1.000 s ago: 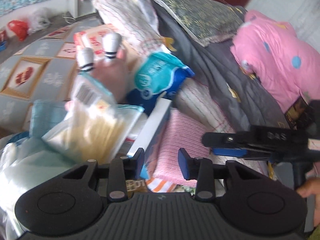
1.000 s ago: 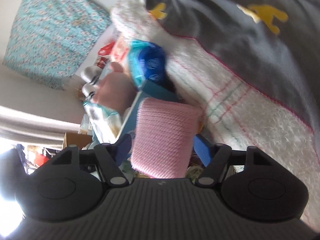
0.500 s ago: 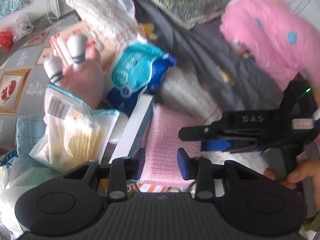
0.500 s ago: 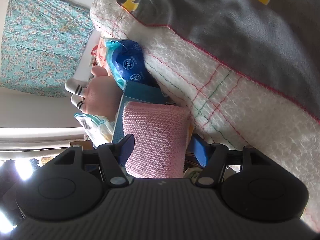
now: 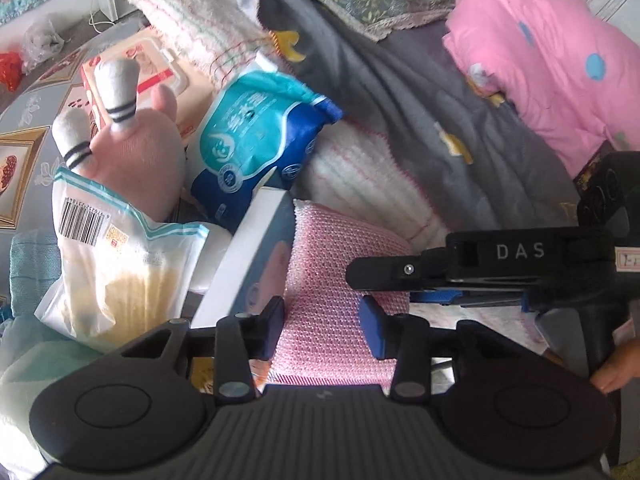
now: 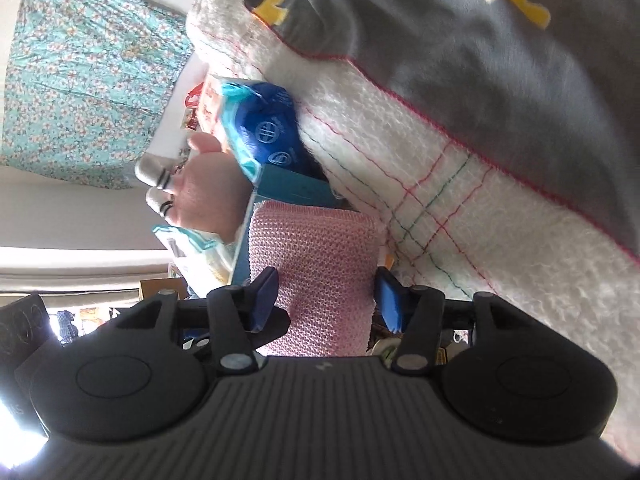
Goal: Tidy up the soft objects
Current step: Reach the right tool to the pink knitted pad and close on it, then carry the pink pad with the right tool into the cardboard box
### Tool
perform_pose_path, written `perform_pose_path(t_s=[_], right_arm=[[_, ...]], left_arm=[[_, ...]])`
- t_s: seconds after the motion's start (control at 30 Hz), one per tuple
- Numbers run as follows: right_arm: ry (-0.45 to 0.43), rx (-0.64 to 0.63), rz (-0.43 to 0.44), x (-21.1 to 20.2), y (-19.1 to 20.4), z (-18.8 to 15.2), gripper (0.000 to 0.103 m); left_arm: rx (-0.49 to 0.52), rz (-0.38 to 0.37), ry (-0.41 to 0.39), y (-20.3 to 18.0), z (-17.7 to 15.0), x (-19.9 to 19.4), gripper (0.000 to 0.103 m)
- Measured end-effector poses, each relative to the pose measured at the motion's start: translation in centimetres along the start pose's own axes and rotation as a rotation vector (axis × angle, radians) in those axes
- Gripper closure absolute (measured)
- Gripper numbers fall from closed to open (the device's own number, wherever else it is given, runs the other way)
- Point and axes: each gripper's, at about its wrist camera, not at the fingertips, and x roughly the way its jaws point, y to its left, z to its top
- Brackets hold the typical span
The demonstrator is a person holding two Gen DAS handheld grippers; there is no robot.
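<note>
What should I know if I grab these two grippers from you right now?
Right gripper: jaws astride the pink knitted cloth, just been closing; I cannot tell whether the pads press it yet.
Left gripper: open, jaws just been opening, aimed down at the same cloth, which shows in their gap, ungripped.
Things: the cloth lies beside a blue box, against the white blanket; the pink plush toy and blue wipes pack lie beyond.
Done: nothing visibly sorted.
Left: probably grip the cloth, lift it, then tidy the rest.
</note>
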Motion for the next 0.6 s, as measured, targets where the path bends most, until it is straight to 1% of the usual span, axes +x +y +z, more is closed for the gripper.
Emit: perform_pose_path(t_s=[0.17,0.37,0.53,0.6], right_arm=[[-0.02,-0.046,0.003,-2.7,1.7,-0.6,0.052],[-0.034,-0.109,-0.001,-4.2,5.2,-2.7,0.052],[-0.049,-0.17,-0.015,-4.8,9.7,-5.7,0.052],[-0.048,-0.199,-0.003,-4.5,12.3,-7.0,0.052]], left_arm=[[-0.007,-0.023,-0.053,-0.9,-0.7,-3.2,0.061],[-0.024,-0.033,-0.088,-0.3,-2.5,-6.8,0.061],[-0.053,-0.061,-0.125,2.4,-5.0,-10.8,0.061],[-0.065,-0.057,-0.148,4.0,-6.0,-12.8,0.061]])
